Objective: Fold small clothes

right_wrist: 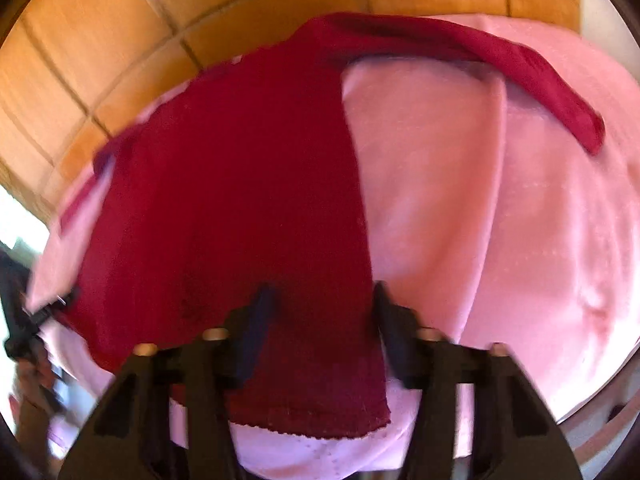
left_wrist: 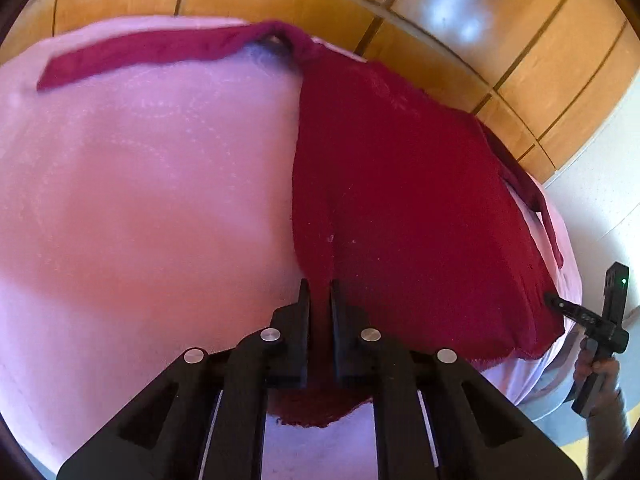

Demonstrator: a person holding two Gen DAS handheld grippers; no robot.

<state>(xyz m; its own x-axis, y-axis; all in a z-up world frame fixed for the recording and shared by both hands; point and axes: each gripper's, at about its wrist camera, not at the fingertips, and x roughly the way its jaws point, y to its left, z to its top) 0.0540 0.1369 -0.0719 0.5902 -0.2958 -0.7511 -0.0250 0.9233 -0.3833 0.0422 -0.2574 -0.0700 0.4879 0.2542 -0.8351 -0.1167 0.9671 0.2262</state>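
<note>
A dark red long-sleeved top (left_wrist: 400, 180) lies flat on a pink cloth (left_wrist: 140, 200). One sleeve (left_wrist: 140, 56) stretches out to the side along the far edge. My left gripper (left_wrist: 319, 292) is shut on the top's near hem, and red fabric fills the narrow gap between its fingers. In the right wrist view the same top (right_wrist: 240, 180) runs between the fingers of my right gripper (right_wrist: 320, 300). Those fingers stand apart over the hem's other corner, and the pads do not press on it. This view is blurred.
The pink cloth (right_wrist: 520, 240) covers a table. An orange tiled floor (left_wrist: 540, 40) lies beyond its far edge. A hand (left_wrist: 596, 368) holds the right gripper at the table's right side. The left gripper (right_wrist: 60, 300) shows, blurred, at the left edge of the right wrist view.
</note>
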